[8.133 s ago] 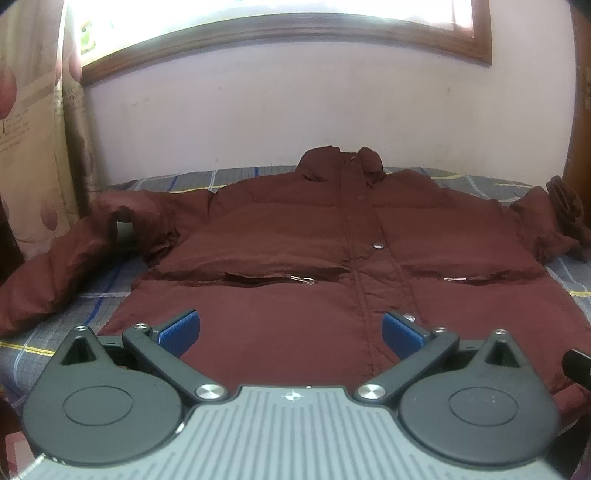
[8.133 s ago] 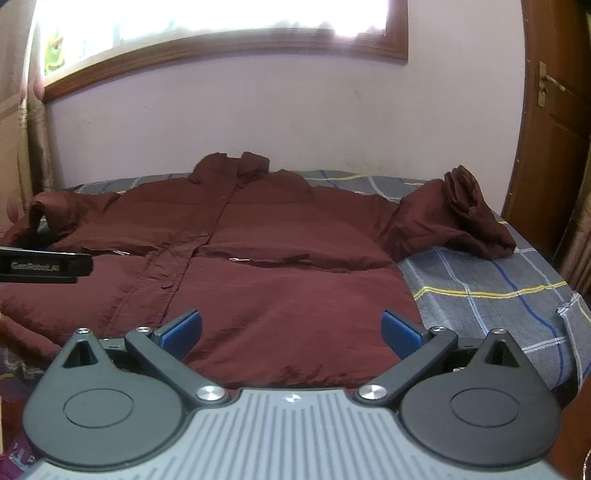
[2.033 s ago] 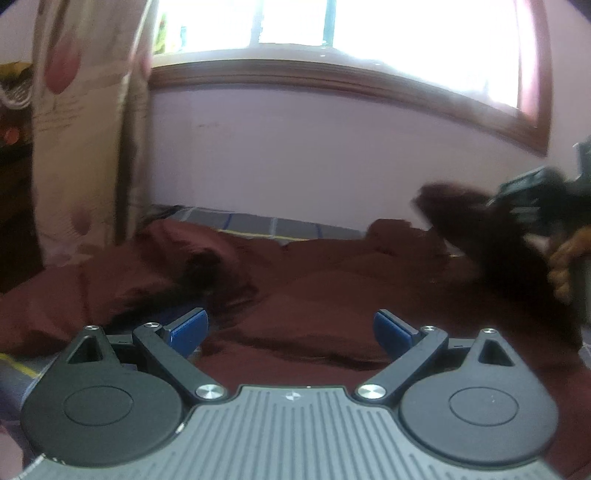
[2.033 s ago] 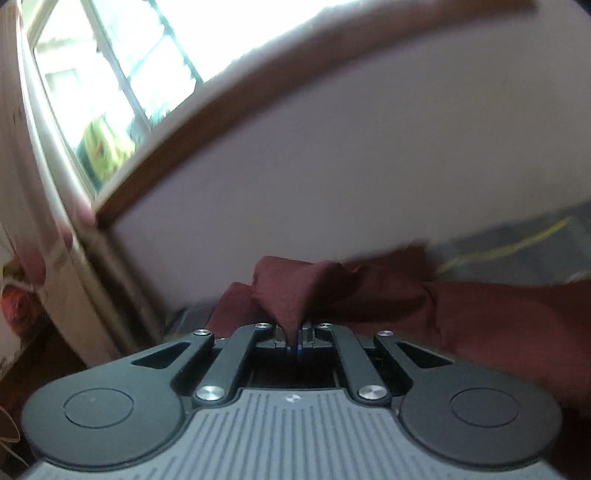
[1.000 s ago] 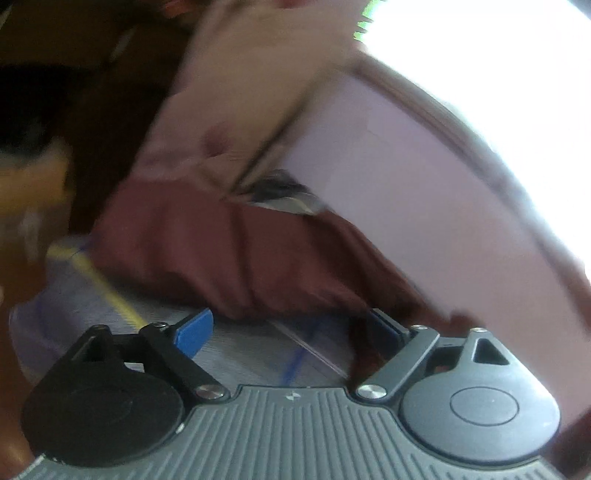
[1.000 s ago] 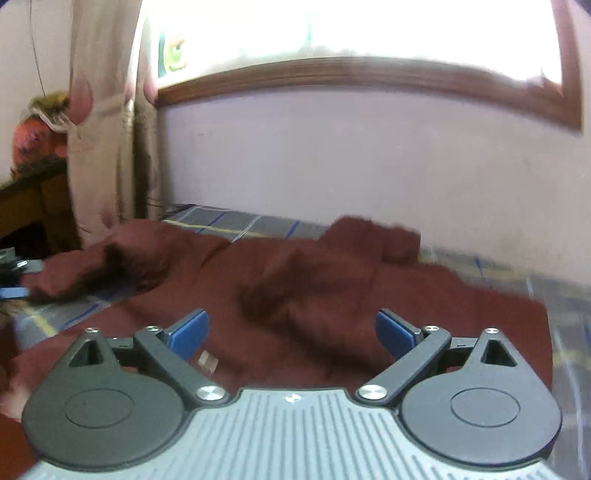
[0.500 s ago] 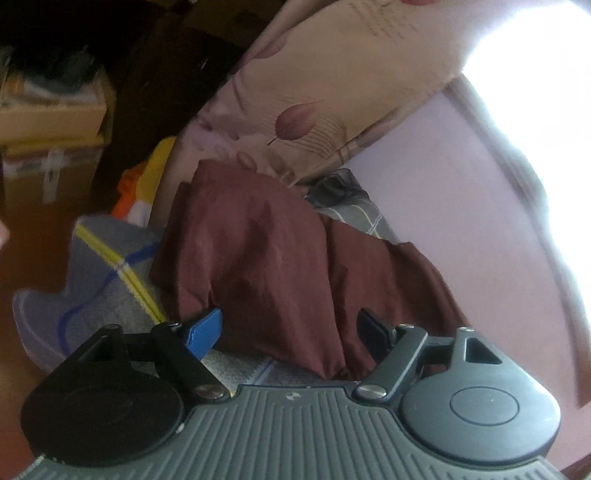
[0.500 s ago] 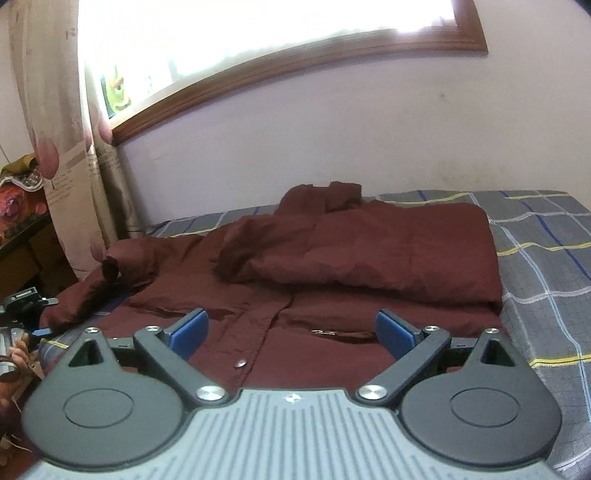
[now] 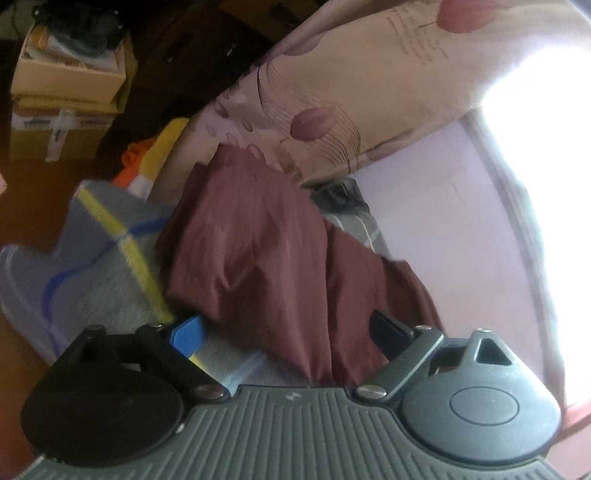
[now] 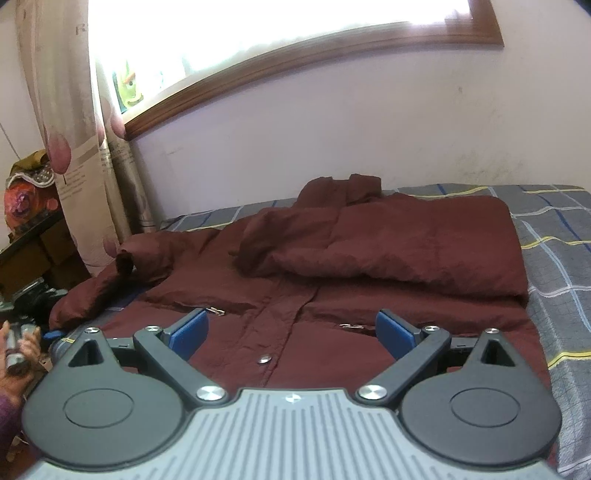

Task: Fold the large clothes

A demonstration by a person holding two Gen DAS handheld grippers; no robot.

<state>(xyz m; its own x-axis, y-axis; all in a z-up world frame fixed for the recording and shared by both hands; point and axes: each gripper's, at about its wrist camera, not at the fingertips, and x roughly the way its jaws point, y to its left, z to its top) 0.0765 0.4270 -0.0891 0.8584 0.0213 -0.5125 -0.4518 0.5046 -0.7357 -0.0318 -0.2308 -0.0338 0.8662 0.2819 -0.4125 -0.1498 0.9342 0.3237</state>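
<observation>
Lying spread across the checked bedsheet point(image 10: 554, 258), the maroon jacket point(image 10: 388, 251) fills most of what my right gripper point(image 10: 291, 332) sees: its right sleeve is folded in over the chest, the collar points toward the pale wall under the window point(image 10: 295, 29), and the front placket with its metal snap point(image 10: 264, 359) runs toward me between my blue pads. My right fingers stand wide apart with nothing pressed between them, hovering above the lower front of the jacket without touching it as far as I can tell. The left sleeve point(image 9: 255, 243) is not folded; it stretches out to the bed's edge beside the flowered curtain point(image 9: 351, 92). My left gripper point(image 9: 286, 332) is rolled to one side and aimed at that sleeve, its jaws opening wide; the sleeve's cloth lies in the gap between the pads, but neither pad is pressing on it. Under the sleeve the grey sheet with its yellow and blue lines hangs over the mattress edge. Beyond it, on the floor side, stacked cardboard boxes point(image 9: 66, 92) stand well apart from the bed. At the far left of the right view a hand point(image 10: 16, 350) holds the left gripper's handle.
</observation>
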